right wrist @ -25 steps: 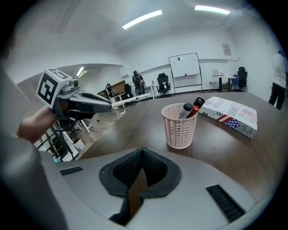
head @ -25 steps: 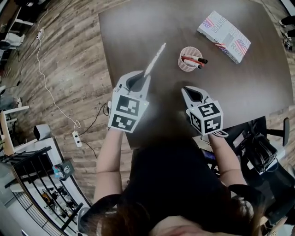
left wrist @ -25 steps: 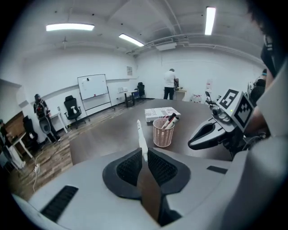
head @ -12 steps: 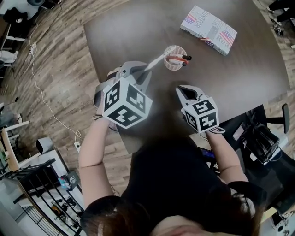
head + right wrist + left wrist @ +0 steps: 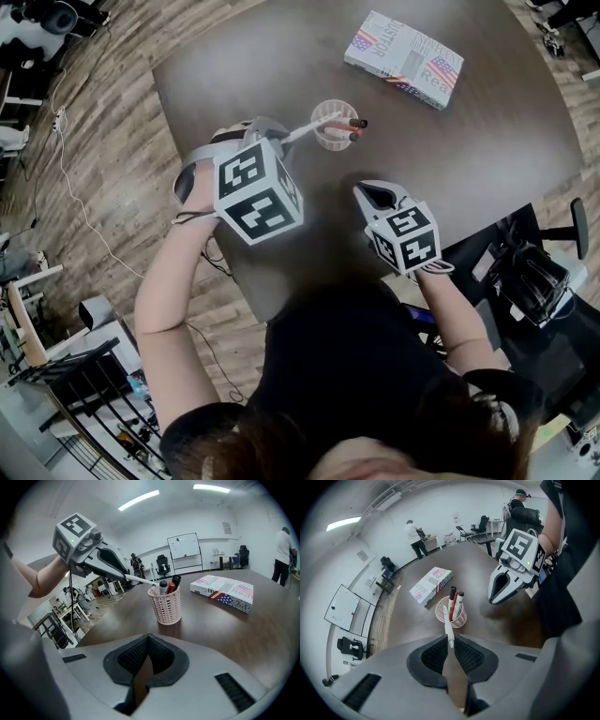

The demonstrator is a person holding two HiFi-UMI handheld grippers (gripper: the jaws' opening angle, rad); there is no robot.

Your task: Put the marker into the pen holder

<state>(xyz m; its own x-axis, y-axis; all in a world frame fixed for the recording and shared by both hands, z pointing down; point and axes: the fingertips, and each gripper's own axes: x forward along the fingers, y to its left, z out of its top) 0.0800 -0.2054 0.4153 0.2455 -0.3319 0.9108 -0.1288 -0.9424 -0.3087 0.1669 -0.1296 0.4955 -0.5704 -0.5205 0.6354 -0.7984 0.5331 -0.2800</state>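
- Left claw — jaws almost together, clamped on one end of the white marker. The free end reaches the rim of the pink mesh pen holder, which stands mid-tabletop, nearer the left edge.
- Risk: the tip catches the rim or the mesh, and a further push probably tips the light holder over.
- Risk: two markers already lean inside — the third may jam against them and ride out.
- Risk: letting go at this slant may drop the marker onto the tabletop.
- Right claw: jaws together, empty, over the near edge, likely too far off to steady the holder.
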